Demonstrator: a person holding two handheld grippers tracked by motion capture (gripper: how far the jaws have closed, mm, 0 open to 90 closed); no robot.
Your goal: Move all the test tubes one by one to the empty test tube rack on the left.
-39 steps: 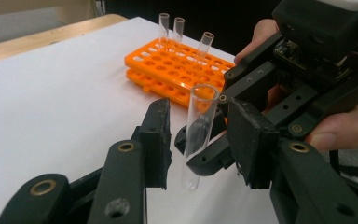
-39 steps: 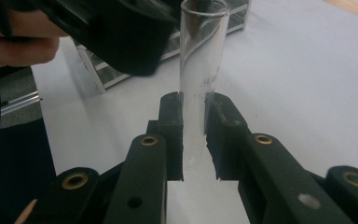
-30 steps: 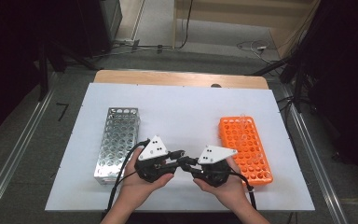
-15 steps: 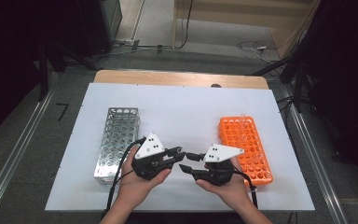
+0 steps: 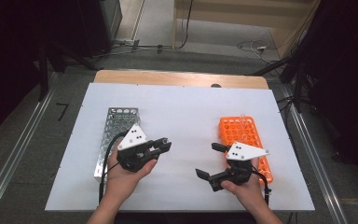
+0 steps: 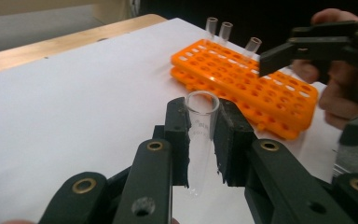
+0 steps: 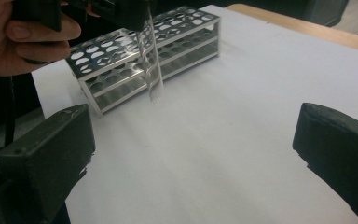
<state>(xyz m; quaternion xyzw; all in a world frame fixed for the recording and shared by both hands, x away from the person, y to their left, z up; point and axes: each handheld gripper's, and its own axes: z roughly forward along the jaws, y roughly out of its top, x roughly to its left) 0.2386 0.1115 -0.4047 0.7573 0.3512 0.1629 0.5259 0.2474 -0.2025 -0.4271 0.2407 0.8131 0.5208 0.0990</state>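
Observation:
My left gripper (image 5: 164, 144) is shut on a clear empty test tube (image 6: 199, 135), which stands upright between its pads (image 6: 177, 130) over the white mat. That same tube (image 7: 152, 70) hangs in front of the metal rack (image 7: 135, 60) in the right gripper view. My right gripper (image 5: 210, 160) has just been opening its jaws; they stand wide apart with nothing between them (image 7: 191, 154). It hovers beside the orange rack (image 5: 238, 131), to the right of the left gripper. The right gripper's upper finger (image 6: 307, 44) also shows over the orange rack (image 6: 242, 79).
The silver metal rack (image 5: 116, 123) lies at the left of the white mat (image 5: 182, 107). Three clear tubes (image 6: 216, 30) stand at the far end of the orange rack. A wooden table edge (image 5: 177, 78) runs along the back.
The two grippers met at the mat's middle and have drawn apart, left one leftward, right one rightward. The right jaws opened wide and the tube stayed in the left gripper.

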